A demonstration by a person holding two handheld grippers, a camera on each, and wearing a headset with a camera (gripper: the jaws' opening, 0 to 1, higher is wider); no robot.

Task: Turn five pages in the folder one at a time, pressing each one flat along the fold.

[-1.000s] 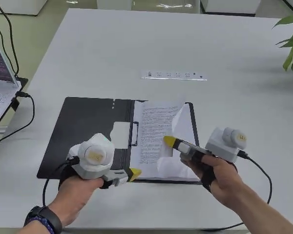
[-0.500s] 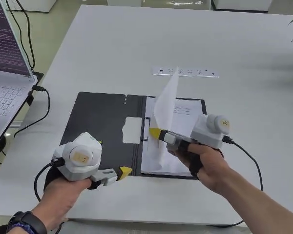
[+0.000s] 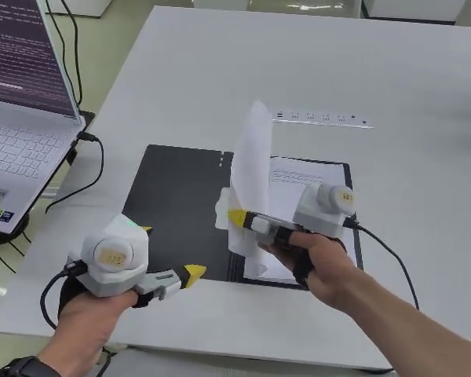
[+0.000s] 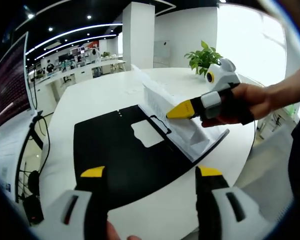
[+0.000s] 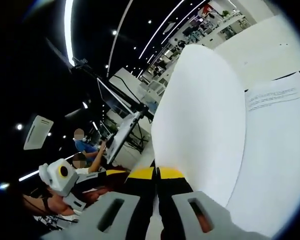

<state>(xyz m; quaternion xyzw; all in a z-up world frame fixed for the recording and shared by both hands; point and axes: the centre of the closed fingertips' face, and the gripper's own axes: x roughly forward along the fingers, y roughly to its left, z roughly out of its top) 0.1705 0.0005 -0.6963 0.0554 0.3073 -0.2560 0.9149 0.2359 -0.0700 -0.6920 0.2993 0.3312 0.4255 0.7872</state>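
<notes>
The black folder (image 3: 180,196) lies open on the white table. One white page (image 3: 251,161) stands upright over the fold, and my right gripper (image 3: 237,217) is shut on its lower edge. In the right gripper view the shut yellow tips (image 5: 157,173) pinch that curved page (image 5: 200,115), with the printed stack (image 5: 285,125) lying flat to the right. My left gripper (image 3: 169,251) is open at the folder's front left corner and holds nothing. In the left gripper view its open jaws (image 4: 151,172) frame the folder (image 4: 115,145), the raised page (image 4: 162,105) and the right gripper (image 4: 182,110).
An open laptop (image 3: 27,110) sits at the left with cables (image 3: 82,177) running to it. A white power strip (image 3: 322,119) lies behind the folder. The table's near edge (image 3: 243,349) is close to both hands. A potted plant (image 4: 202,57) stands far back.
The right gripper has lifted the page from a curl over the right stack to upright above the fold, moving left. The left gripper stays open near the front edge. The head camera has shifted.
</notes>
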